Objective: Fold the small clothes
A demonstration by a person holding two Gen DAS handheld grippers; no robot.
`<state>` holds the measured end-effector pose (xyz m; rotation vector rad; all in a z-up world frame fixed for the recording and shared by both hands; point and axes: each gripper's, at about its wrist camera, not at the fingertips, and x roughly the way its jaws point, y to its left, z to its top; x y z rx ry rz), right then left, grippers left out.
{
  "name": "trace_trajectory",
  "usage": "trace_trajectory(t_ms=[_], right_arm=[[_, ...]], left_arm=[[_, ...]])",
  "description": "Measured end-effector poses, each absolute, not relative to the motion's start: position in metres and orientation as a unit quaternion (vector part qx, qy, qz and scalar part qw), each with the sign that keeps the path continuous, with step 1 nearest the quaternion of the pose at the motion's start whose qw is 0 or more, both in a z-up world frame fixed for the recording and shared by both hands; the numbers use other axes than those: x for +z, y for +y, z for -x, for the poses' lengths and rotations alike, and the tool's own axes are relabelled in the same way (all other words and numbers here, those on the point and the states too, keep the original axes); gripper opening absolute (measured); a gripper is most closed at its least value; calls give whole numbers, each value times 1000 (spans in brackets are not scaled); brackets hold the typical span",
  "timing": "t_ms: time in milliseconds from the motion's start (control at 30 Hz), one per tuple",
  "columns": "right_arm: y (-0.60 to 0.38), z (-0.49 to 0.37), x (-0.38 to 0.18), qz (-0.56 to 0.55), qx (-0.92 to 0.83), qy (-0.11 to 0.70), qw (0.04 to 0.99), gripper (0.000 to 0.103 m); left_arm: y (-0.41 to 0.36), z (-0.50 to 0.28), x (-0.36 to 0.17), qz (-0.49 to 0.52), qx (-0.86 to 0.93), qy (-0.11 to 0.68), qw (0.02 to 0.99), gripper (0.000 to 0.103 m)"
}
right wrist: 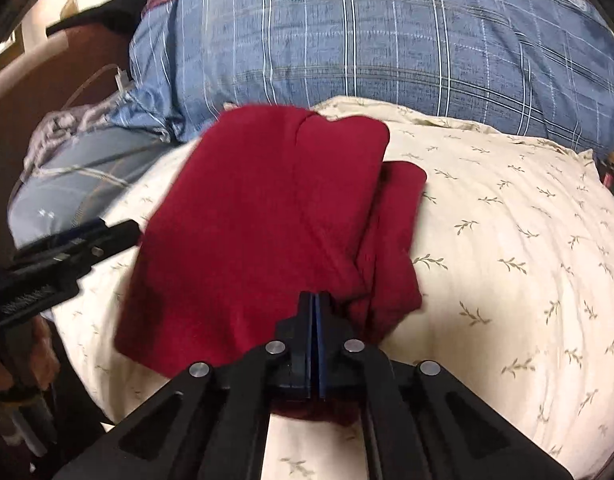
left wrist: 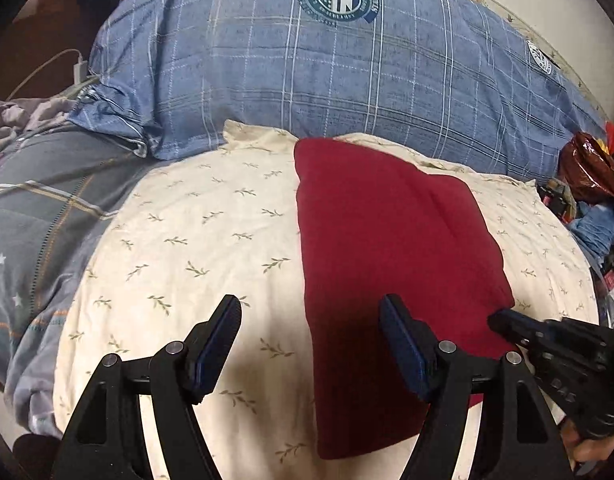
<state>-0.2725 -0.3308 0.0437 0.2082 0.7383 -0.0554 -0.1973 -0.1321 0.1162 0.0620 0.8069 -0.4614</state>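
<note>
From my left wrist camera, the left gripper (left wrist: pixel 311 344) hangs with its fingers (left wrist: pixel 221 344) spread wide and nothing between them, just above the cream pillow (left wrist: pixel 179 248) with its small leaf sprigs. The red garment (left wrist: pixel 387 248) lies folded into a long strip on that pillow, its near part passing under my right-hand finger. At the strip's near right corner I see the tip of the right gripper (left wrist: pixel 507 322) touching the cloth. Behind the pillow rises a blue plaid quilt (left wrist: pixel 307 80) with a round crest, and a white charger (left wrist: pixel 81 70) and cable sit far left.

From my right wrist camera, the right gripper (right wrist: pixel 315 320) has its fingers pressed together; the near edge of the red garment (right wrist: pixel 259 216) runs right into them, so I read it as pinched there. The cloth lies folded on the cream pillow (right wrist: pixel 507 240), one layer over another. The left gripper (right wrist: pixel 95 236) shows at the left, beside the garment's edge, somewhat blurred.
</note>
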Motion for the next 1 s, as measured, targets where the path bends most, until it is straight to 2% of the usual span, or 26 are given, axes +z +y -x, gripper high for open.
trace_trajectory(t_ms=[67, 133, 200, 300, 467, 600, 1000], right_arm=[[-327, 278, 52, -109, -27, 346, 931, 14], [-324, 283, 59, -117, -32, 331, 936, 38], [-321, 289, 62, -114, -42, 318, 940, 55], [-318, 291, 65, -110, -56, 309, 943, 66], [-321, 289, 66, -126, -62, 311, 940, 66], [-319, 287, 68, -126, -71, 311, 939, 75], [-320, 277, 64, -124, -83, 321, 935, 79]], left_arm=[[-131, 203, 119, -28, -221, 381, 897, 71], [-131, 208, 125, -26, -219, 371, 902, 71], [-130, 214, 131, -24, -217, 362, 906, 71], [-129, 224, 134, -22, -219, 358, 907, 73], [-126, 223, 133, -19, -218, 368, 904, 73], [-122, 212, 136, -19, -216, 365, 905, 73], [-129, 207, 131, -29, -215, 365, 905, 73]])
